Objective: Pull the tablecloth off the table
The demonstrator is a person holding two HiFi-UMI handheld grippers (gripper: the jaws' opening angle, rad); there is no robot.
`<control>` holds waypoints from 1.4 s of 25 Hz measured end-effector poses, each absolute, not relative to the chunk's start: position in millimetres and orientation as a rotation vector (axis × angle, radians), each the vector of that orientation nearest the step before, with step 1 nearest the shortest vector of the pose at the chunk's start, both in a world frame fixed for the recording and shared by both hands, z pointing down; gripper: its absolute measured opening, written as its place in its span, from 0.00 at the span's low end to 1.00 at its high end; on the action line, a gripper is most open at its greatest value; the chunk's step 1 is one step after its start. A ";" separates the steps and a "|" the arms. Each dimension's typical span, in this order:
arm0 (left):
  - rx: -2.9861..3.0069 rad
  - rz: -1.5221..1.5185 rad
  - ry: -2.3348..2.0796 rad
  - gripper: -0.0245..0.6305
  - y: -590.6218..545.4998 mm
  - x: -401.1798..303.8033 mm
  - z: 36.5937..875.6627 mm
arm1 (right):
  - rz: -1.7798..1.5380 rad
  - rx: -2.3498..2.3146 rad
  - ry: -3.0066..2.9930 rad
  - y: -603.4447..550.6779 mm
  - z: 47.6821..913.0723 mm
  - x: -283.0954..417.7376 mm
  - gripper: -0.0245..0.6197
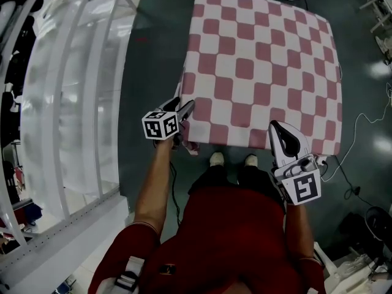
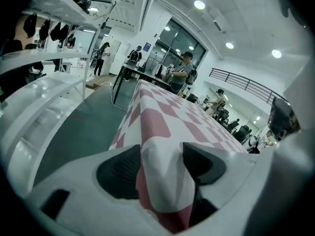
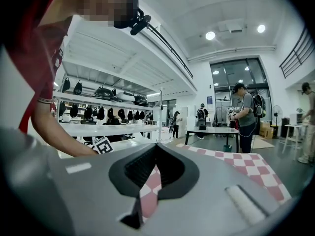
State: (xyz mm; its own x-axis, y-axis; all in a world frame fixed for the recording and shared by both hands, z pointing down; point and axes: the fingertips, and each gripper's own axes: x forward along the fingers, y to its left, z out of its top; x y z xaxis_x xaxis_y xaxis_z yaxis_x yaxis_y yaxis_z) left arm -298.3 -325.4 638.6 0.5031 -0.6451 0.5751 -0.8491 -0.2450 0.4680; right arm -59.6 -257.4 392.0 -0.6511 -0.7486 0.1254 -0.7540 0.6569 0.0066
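Head view: the red-and-white checked tablecloth [image 1: 263, 60] lies spread flat over the table, covering the whole top, with its near edge just in front of the person's shoes [image 1: 217, 159]. The left gripper [image 1: 185, 110] is at the near left corner of the cloth, where the fabric is gathered and hangs down. The right gripper [image 1: 275, 127] is at the near edge toward the right corner. A white shelving rack [image 1: 67, 103] stands to the left across a strip of dark green floor [image 1: 153, 54].

Left gripper view: the jaws stand wide apart. A loose fold of the tablecloth runs up between the two dark pads [image 2: 120, 173] and fills most of the gap. The fabric lies slack and rounded, not flattened by the pads, so the corner counts as released, resting in the open jaws.

Right gripper view: the jaws are closed. A thin strip of checked cloth is pinched between the ribbed pads and hangs out below them. The rest of the tablecloth extends flat to the right on the table. The person's forearm [image 3: 54, 132] crosses at left.
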 end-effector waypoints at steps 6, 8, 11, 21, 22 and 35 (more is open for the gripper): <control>1.951 0.260 -1.205 0.36 -321.8 -292.1 637.3 | 0.070 1.263 -2.744 -257.5 391.6 -55.1 0.06; 1.939 0.244 -1.215 0.35 -320.7 -290.7 637.0 | 0.071 1.265 -2.744 -256.5 392.5 -53.1 0.06; 1.938 0.258 -1.235 0.34 -320.3 -290.7 636.6 | 0.078 1.269 -2.743 -254.5 395.2 -49.7 0.06; 1.965 0.491 -1.454 0.15 -320.7 -302.0 625.2 | 0.113 1.294 -2.729 -249.7 402.4 -31.6 0.06; 1.961 0.501 -1.459 0.14 -320.7 -302.9 625.2 | 0.116 1.296 -2.729 -249.1 403.0 -30.1 0.06; 1.982 0.508 -1.487 0.05 -318.9 -292.5 604.4 | 0.157 1.370 -2.721 -246.6 405.5 12.0 0.06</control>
State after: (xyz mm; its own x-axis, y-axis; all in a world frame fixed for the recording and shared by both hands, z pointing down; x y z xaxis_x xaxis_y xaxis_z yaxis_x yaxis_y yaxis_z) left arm -292.5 -318.9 604.4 0.2983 -0.7220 0.6243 -0.9531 -0.1901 0.2356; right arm 12.0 -246.6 405.5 -0.5934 -0.7947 0.1276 -0.8041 0.5923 -0.0505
